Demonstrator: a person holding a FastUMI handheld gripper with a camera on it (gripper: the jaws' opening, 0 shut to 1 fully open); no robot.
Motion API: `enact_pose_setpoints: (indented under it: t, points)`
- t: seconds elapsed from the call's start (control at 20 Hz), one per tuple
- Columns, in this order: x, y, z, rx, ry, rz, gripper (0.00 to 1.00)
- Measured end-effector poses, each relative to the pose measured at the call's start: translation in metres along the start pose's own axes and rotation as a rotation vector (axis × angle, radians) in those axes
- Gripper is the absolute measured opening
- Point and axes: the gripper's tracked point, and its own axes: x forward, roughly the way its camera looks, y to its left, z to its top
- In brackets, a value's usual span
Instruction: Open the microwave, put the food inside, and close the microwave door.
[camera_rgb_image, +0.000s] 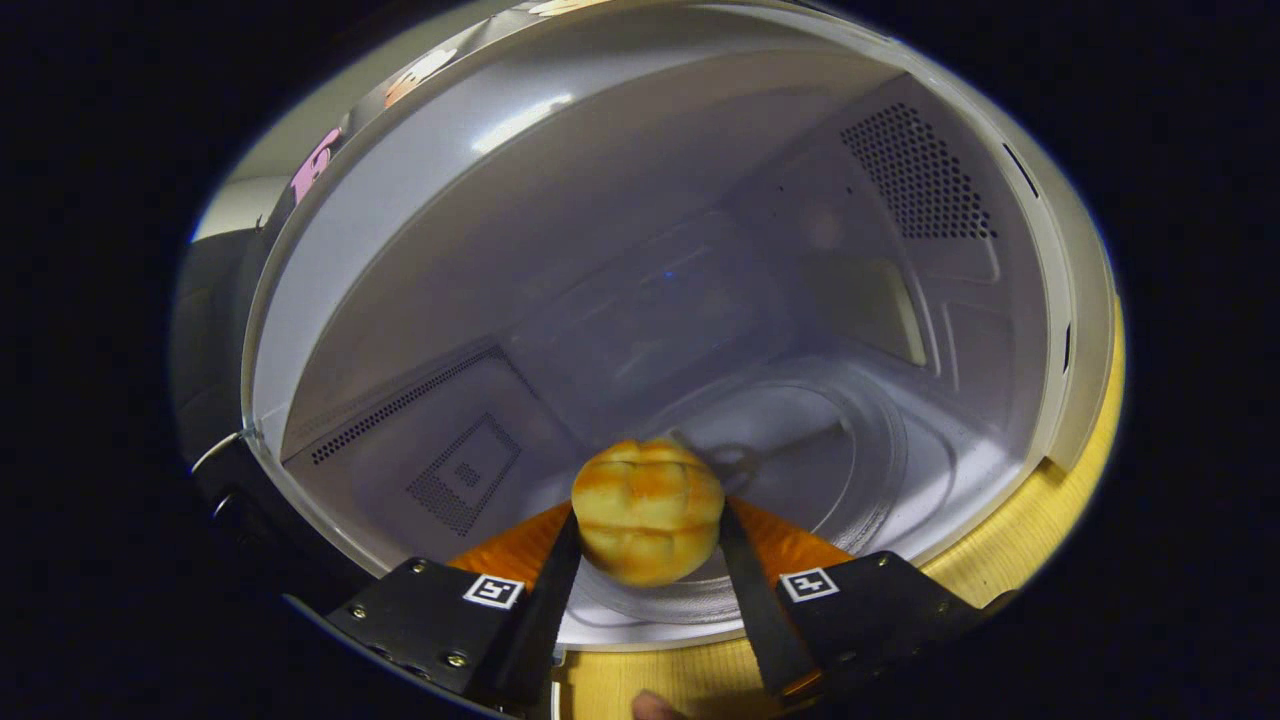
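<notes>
the bun (648, 510) hides the tool (648, 545) fingers' tips and part of the glass turntable (850, 450) behind it.

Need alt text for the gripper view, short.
The gripper holds a golden bun between its two fingers, poised at the open microwave just above the glass turntable. The microwave sits on a wooden table.

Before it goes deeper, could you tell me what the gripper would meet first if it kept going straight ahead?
Probably nothing soon: the gripper, shut on the bread roll, points into the open microwave. The rear wall lies ahead, though depth is unclear.
</notes>
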Motion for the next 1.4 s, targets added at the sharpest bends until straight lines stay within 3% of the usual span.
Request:
enact_pose_setpoints:
  t: [0.25,0.35,0.65,1.0,1.4]
  points:
    - [-0.005,-0.006,-0.004,-0.08,0.002,-0.011,0.88]
    - [-0.011,-0.008,0.0,-0.083,-0.005,-0.035,0.97]
    - [-0.035,-0.008,0.007,0.01,0.007,-0.006,0.98]
    - [-0.129,0.025,0.027,-0.026,-0.023,0.125,0.98]
    - [-0.263,0.123,0.056,-0.101,-0.105,0.36,0.97]
